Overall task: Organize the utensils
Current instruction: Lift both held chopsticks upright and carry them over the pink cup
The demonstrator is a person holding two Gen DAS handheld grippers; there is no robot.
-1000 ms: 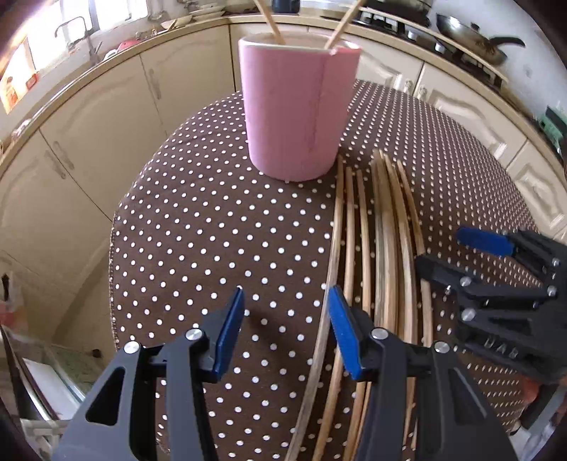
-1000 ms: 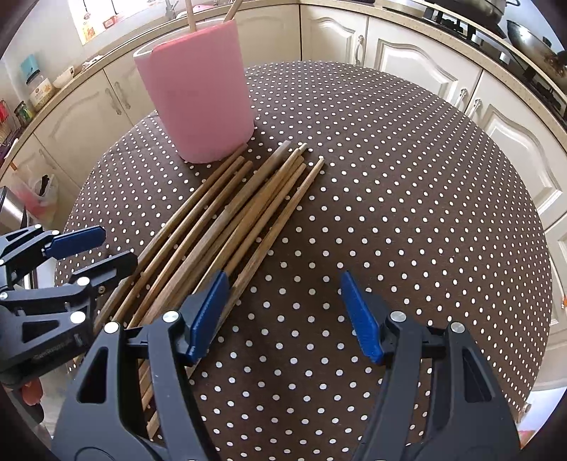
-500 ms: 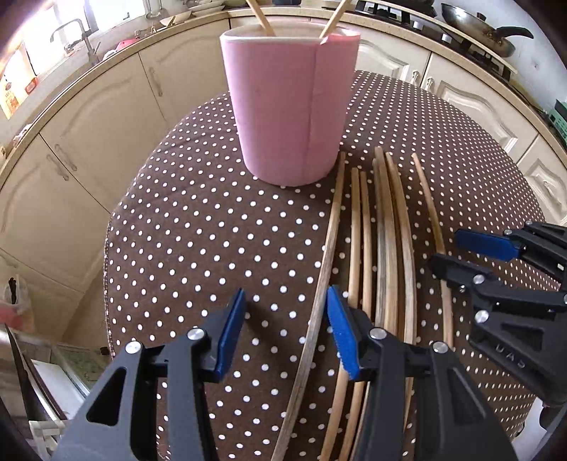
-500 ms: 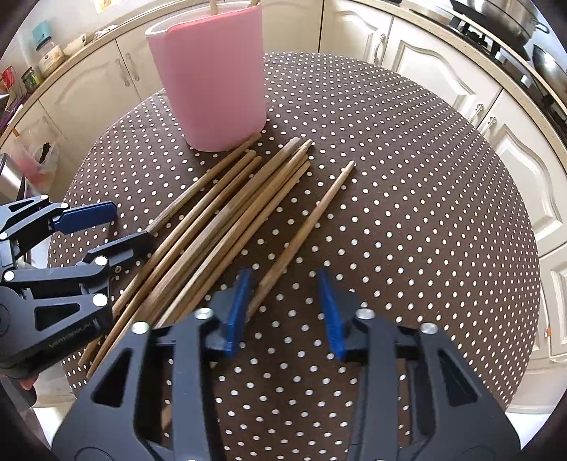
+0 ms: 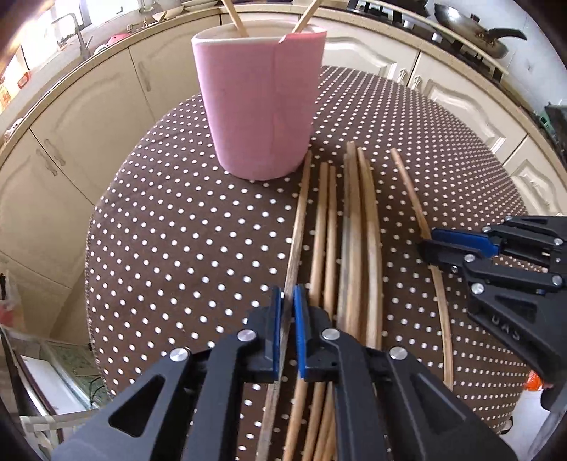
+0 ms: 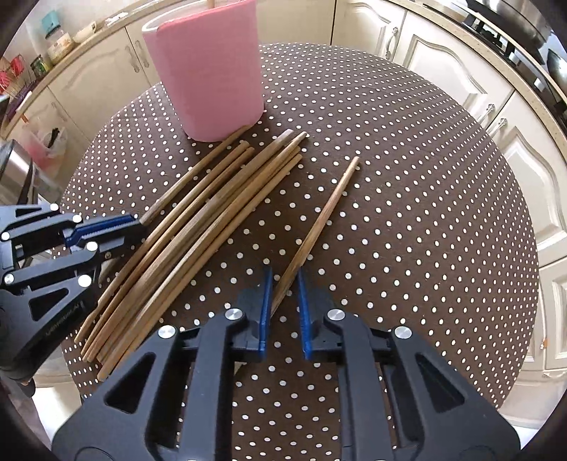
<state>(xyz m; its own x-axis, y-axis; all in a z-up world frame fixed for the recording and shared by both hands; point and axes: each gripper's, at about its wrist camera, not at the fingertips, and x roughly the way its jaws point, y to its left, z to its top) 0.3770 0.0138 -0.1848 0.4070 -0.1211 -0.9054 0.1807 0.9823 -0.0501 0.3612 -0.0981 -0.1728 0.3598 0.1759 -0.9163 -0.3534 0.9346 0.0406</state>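
A pink cup (image 5: 262,106) with two chopsticks in it stands at the far side of the dotted round table (image 5: 177,230). Several wooden chopsticks (image 5: 354,230) lie in a bundle in front of it. My left gripper (image 5: 287,301) is shut on the leftmost chopstick (image 5: 299,212), which still lies on the cloth. One chopstick (image 6: 326,212) lies apart to the right of the bundle (image 6: 212,212). My right gripper (image 6: 284,294) is closing around its near end, with a small gap still showing at the pads. In the right wrist view the left gripper (image 6: 131,227) is at the left, with the cup (image 6: 209,71) behind.
Cream kitchen cabinets (image 6: 443,71) curve around the table. A stove with a pan (image 5: 478,32) is at the back right, a sink tap (image 5: 78,32) at the back left. The table's edge drops off close on the left (image 5: 92,283).
The left jaws have shut on the leftmost chopstick. The right jaws have narrowed around the single chopstick, which has slid away from the bundle. Both views sit closer to the cup.
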